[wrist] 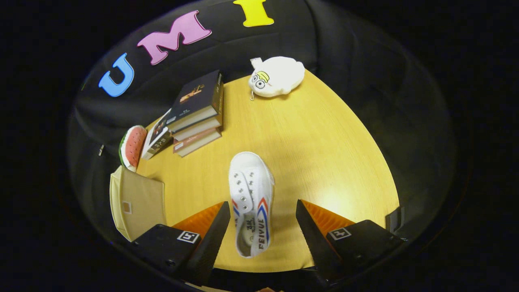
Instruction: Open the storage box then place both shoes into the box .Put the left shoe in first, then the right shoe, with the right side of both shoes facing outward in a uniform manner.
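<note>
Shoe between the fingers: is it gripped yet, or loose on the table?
Loose. The white shoe lies on the table between the open gripper fingers; neither finger touches it.

"FEIYUE" in dark caps on side of white shoe between the spread fingers, small insole print illegible, book cover txt too small, possibly a title

Shoe on table, lower centre, heel between spread fingers of gripper, toe pointing beyond them. Book stack upper left of shoe. Plush at table's far edge, top centre. Box at left, watermelon toy just above it.
</note>
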The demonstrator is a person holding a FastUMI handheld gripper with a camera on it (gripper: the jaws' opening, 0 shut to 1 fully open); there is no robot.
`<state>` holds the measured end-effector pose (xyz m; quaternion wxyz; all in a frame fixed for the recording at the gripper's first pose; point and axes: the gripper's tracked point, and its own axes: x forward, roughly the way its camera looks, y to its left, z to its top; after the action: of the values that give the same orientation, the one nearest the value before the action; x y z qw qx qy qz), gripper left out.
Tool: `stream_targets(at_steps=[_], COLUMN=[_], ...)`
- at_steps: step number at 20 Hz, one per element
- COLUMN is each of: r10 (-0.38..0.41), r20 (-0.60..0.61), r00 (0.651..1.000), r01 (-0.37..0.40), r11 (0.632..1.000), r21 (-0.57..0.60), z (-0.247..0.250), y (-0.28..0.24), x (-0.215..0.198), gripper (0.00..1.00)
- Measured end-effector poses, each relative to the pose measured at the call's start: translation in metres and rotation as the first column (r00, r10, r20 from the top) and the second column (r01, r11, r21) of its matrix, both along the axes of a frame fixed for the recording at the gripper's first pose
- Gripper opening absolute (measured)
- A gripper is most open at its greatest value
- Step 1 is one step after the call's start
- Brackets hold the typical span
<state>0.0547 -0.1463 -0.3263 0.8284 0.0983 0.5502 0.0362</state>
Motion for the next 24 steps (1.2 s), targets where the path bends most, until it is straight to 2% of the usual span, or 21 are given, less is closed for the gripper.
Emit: stream_targets(at_steps=[3,6,12,15,16,18,19,21,24], r10=[-0.016,0.013,0.046,0.06,0.065,0.034,0.025,0.024,-0.018], r20=[-0.082,-0.123,-0.177,-0.2,-0.207,-0.242,-0.256,-0.267,-0.29], r00=[0.997,0.992,0.983,0.978,0.976,0.97,0.966,0.963,0.957], r01=[0.018,-0.012,-0.043,-0.048,-0.046,0.0,0.013,0.024,0.094], r11=[1.0,1.0,0.999,0.997,0.994,0.991,0.99,0.984,0.963], r21=[0.022,0.007,0.024,0.062,0.095,0.137,0.144,0.178,0.253], z=[-0.031,-0.047,-0.062,-0.066,-0.068,-0.072,-0.071,-0.069,-0.068], y=[-0.006,-0.009,0.004,0.016,0.023,0.034,0.032,0.032,0.028], x=[-0.003,-0.009,-0.008,-0.006,-0.006,-0.007,-0.006,-0.008,-0.008], gripper=[0.99,0.99,0.99,0.94,0.88,0.67,0.5,0.48,0.27])
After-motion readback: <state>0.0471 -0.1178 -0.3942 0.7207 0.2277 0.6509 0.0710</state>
